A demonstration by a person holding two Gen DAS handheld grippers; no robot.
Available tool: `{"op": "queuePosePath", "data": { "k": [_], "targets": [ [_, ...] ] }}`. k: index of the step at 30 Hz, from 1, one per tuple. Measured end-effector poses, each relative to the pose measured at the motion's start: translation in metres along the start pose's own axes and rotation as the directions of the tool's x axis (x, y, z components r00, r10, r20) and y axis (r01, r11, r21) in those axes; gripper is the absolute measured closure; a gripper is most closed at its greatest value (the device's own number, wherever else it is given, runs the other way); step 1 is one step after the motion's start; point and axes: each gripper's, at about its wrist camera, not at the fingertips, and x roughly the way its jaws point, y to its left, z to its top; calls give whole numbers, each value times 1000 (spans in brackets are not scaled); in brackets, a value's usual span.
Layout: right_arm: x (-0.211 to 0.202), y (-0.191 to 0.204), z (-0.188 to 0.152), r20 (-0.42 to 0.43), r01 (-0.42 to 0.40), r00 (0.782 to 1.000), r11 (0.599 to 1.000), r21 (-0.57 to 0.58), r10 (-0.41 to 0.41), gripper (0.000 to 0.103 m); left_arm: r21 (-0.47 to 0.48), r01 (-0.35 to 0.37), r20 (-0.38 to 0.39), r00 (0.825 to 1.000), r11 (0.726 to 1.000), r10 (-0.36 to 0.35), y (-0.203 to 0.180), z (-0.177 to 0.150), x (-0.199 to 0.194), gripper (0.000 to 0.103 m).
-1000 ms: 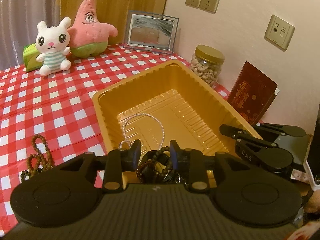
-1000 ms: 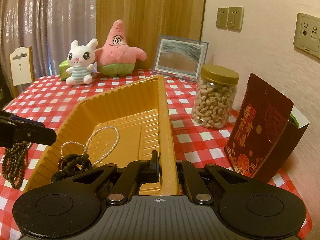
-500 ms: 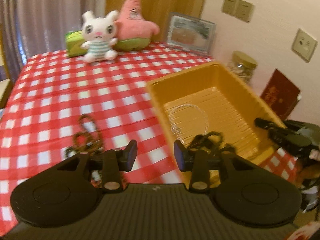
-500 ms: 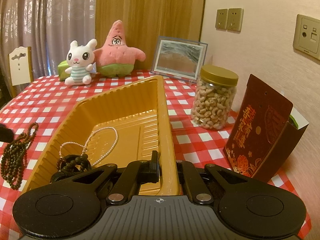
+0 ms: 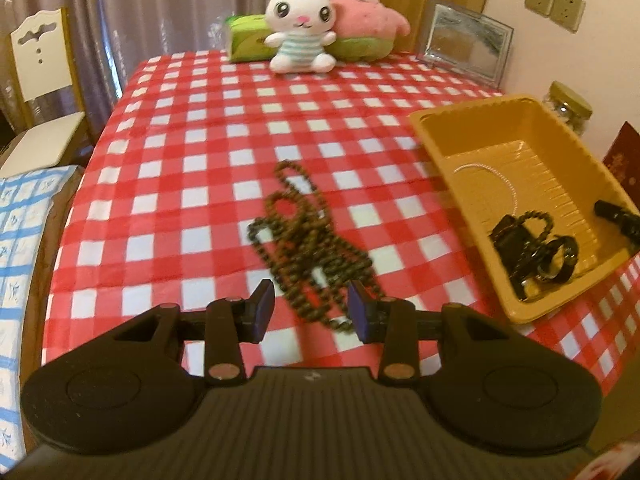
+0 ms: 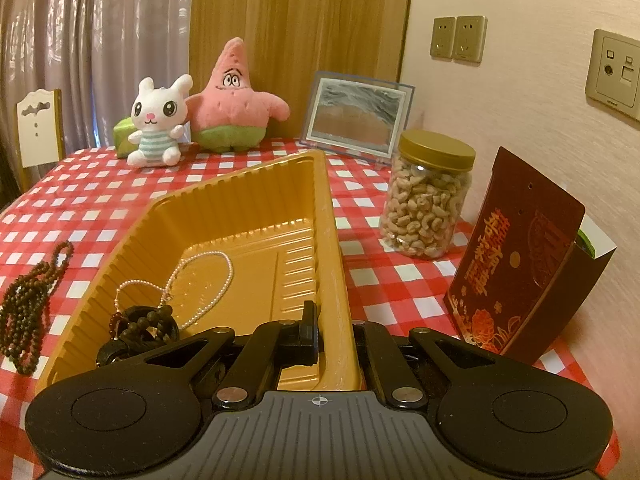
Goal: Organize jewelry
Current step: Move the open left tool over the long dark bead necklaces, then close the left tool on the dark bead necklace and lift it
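A long brown bead necklace (image 5: 308, 240) lies loose on the red checked cloth. My left gripper (image 5: 311, 312) is open and empty, just above its near end. The necklace also shows in the right wrist view (image 6: 28, 300). A yellow plastic tray (image 5: 448, 160) stands to the right and holds a white pearl necklace (image 5: 496, 176) and a dark bead bracelet bundle (image 5: 532, 240). My right gripper (image 6: 334, 332) is shut on the tray's near right wall (image 6: 334, 264). The pearl necklace (image 6: 200, 280) and the bracelets (image 6: 144, 324) lie inside.
A white bunny plush (image 5: 300, 28), a pink star plush (image 5: 368, 16) and a picture frame (image 5: 464, 40) stand at the table's back. A cashew jar (image 6: 428, 196) and a dark red box (image 6: 516, 256) stand right of the tray. A chair (image 5: 40, 72) stands left.
My left gripper has swung left out of the tray, leaving the dark bracelets inside, and now hovers over the brown necklace on the cloth. My right gripper has kept its hold on the tray.
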Motion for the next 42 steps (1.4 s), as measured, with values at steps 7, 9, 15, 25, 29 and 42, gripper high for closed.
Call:
{"op": "queuePosePath", "data": {
  "k": [7,9,15,25,29,42],
  "targets": [
    [0,0,0,0,4,1000,1000,-3,-4,100,-10,-5,-23,1000,1000,5,10,-7,7,62],
    [-1,0,0,1,8,1000,1000,-4,-8,100,-23,-1,-30,1000,1000,0,12,-8,9,61],
    [-2,4,0,-3,25,1000,1000,1,-25,100,-13,-1,-8,1000,1000,1,16,-8,13,60],
    [-3,9,0,-8,49,999,999,13,-48,99,43,24,-15,1000,999,-24,19,4,26,53],
    [-2,10,0,-12,54,999,998,17,-53,99,124,27,-8,1000,992,-27,13,11,36,53],
    [-2,12,-1,-19,61,998,998,26,-60,99,203,46,-8,999,978,-45,6,28,68,57]
  ]
}}
